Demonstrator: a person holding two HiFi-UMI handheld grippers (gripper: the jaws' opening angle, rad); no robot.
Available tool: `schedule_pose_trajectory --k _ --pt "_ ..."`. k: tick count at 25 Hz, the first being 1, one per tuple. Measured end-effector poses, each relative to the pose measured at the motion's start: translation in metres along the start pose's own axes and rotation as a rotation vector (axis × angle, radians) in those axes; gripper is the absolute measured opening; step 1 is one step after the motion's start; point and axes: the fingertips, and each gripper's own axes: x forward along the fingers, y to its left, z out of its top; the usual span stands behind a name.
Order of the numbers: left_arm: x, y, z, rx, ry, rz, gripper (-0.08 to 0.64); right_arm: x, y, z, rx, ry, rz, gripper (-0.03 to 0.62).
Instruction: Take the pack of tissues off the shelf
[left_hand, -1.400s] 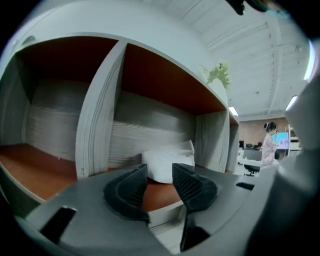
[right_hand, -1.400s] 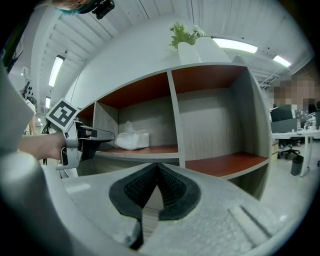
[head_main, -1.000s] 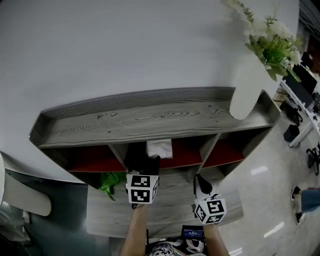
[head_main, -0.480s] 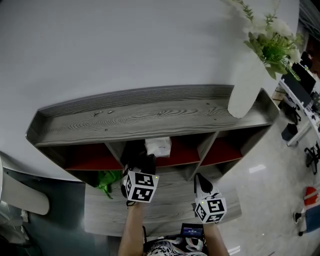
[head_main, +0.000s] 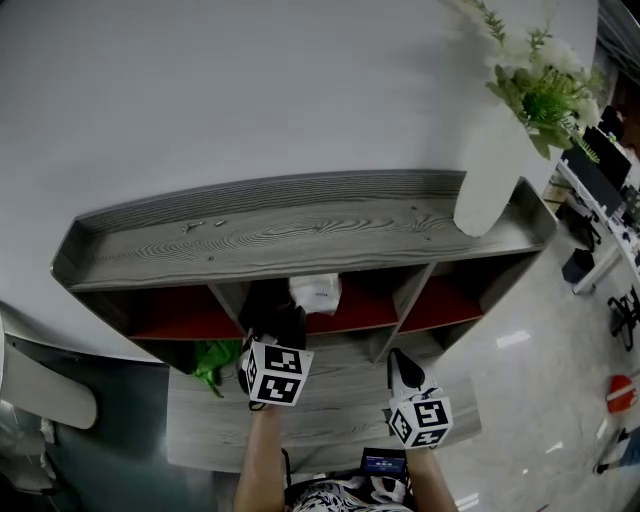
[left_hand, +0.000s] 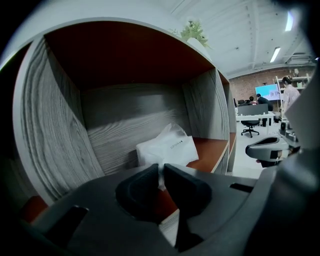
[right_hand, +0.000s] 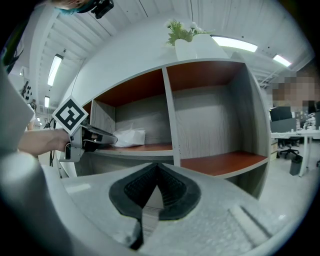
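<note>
the shelf (head_main: 300, 235) keeps the pack of tissues (left_hand: 167, 147) in its middle compartment, a little back from the front edge. the left gripper (left_hand: 161, 175) is closing, pinching the wrapper's near flap, probably to drag the pack out. the right gripper (right_hand: 157, 172), pressed together and empty, hangs apart.

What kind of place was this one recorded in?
Most likely an open-plan office: a desk with a swivel office chair and a lit wall screen show beyond the grey cubby shelf, under ceiling strip lights.
</note>
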Motion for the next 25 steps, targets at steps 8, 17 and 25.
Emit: schedule_pose_trajectory --k 8,17,25 --pt "-0.004 -0.003 -0.001 -0.066 -0.034 -0.040 0.035 -0.002 0.000 0.001 -0.004 -0.003 0.003 0.003" --pt "-0.011 -0.007 -0.007 -0.220 -0.115 -0.110 0.032 -0.010 0.001 0.002 -0.015 0.005 -0.008 0.003" --pt "-0.025 -0.014 -0.009 -0.245 -0.156 -0.135 0.029 -0.026 0.000 0.000 -0.017 0.011 -0.037 0.003"
